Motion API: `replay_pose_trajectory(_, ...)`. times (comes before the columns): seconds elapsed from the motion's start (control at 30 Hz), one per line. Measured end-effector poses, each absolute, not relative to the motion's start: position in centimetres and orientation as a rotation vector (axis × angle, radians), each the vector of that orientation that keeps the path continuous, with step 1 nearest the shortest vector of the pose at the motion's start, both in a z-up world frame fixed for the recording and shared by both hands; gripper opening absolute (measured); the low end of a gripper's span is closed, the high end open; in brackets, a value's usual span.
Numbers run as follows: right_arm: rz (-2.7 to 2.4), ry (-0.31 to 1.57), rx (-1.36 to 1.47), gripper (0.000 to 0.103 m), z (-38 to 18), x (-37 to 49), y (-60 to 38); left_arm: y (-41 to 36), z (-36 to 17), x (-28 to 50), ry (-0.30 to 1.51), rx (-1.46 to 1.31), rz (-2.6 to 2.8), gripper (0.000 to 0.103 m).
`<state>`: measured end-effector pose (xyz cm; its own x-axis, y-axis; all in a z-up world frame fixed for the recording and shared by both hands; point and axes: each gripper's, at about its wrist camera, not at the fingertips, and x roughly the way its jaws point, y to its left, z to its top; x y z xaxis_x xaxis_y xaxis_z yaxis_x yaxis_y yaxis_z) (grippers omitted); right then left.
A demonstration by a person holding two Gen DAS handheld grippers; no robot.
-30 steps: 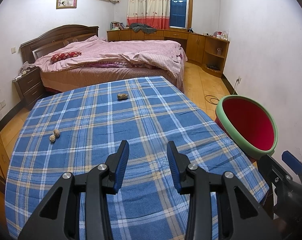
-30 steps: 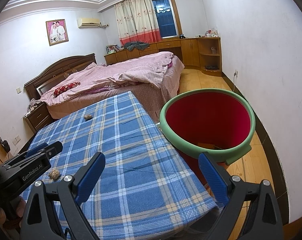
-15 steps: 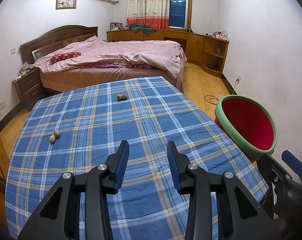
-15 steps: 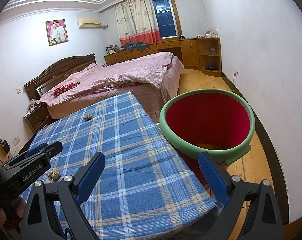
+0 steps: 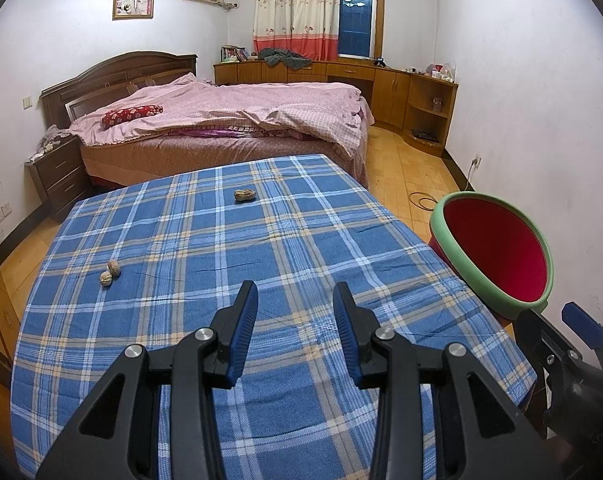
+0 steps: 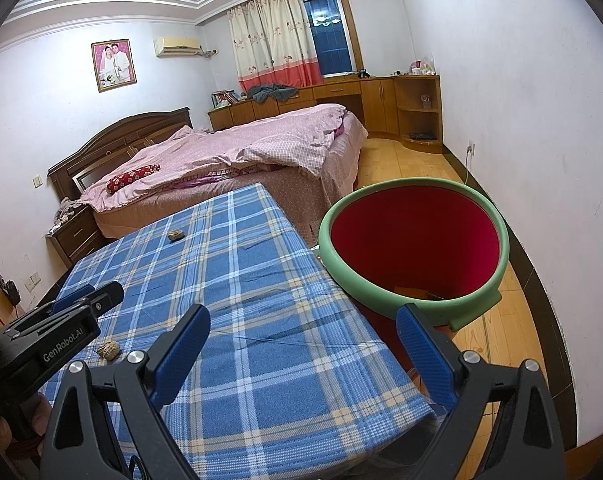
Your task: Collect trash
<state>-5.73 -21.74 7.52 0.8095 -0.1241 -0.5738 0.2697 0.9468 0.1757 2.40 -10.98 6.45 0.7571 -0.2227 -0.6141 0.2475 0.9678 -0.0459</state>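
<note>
On the blue plaid tablecloth [image 5: 301, 240] lie a tan peanut shell [image 5: 245, 195] far off and two brown walnut shells [image 5: 110, 273] at left. The left gripper [image 5: 295, 300] hovers empty, jaws partly apart; the right gripper [image 6: 301, 332] gapes wide beside the green-rimmed red bin [image 6: 415, 240], which perhaps holds scraps.

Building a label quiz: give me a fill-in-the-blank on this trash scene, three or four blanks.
1. The peanut shell lies on a ___-checked tablecloth.
2. The bin with the green rim is ___ inside.
3. Near the cloth's left edge lie ___ walnuts side by side.
4. The left tool holds ___ between its pads.

Missing words: blue; red; two; nothing
</note>
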Motion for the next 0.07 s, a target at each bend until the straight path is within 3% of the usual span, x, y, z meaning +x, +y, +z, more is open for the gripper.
replay_pose_trajectory(0.07,-0.213,0.592,0.255,0.096,7.51,-5.73,-21.74,-10.99,6.45,2.39,0.665,0.040,-0.258,0.039)
